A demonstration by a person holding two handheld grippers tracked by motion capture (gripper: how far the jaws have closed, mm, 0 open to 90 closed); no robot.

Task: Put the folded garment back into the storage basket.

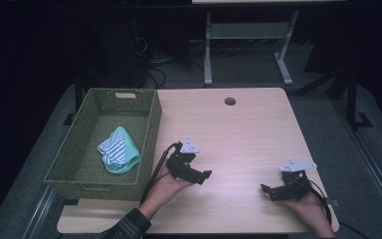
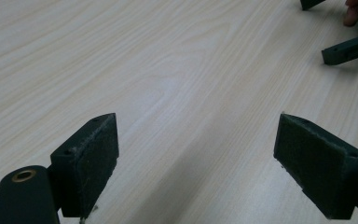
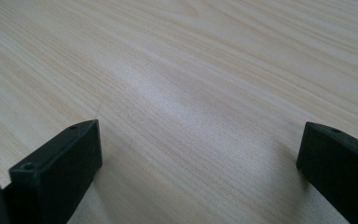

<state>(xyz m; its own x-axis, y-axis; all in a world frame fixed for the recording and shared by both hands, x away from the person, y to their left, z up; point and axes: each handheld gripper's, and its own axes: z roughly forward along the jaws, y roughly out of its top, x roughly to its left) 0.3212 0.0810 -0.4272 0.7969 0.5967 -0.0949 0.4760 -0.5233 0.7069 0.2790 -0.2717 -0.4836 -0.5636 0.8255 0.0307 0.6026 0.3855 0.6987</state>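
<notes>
**High view: both tongs sitting idle, cloth already in the basket**

High view is showing the left gripper (image 1: 205, 174) and right gripper (image 1: 264, 189) resting low over the pale wood-grain table (image 1: 238, 124), tips pointing toward each other with bare tabletop between them. Both are gaping wide and holding nothing; the left gripper view is showing fuzzy felt-like pads (image 2: 98, 163), while the right gripper's jaws are looking like smooth black plastic. The crumpled striped white-and-teal cloth (image 1: 118, 151) is lying inside the green woven rectangular basket (image 1: 149, 134), off to the left of the left gripper and slightly farther from the person. So the left hand is way nearer to it. The basket's long axis is running away from the person. Cloth looks soft and floppy, I'd guess.
</notes>
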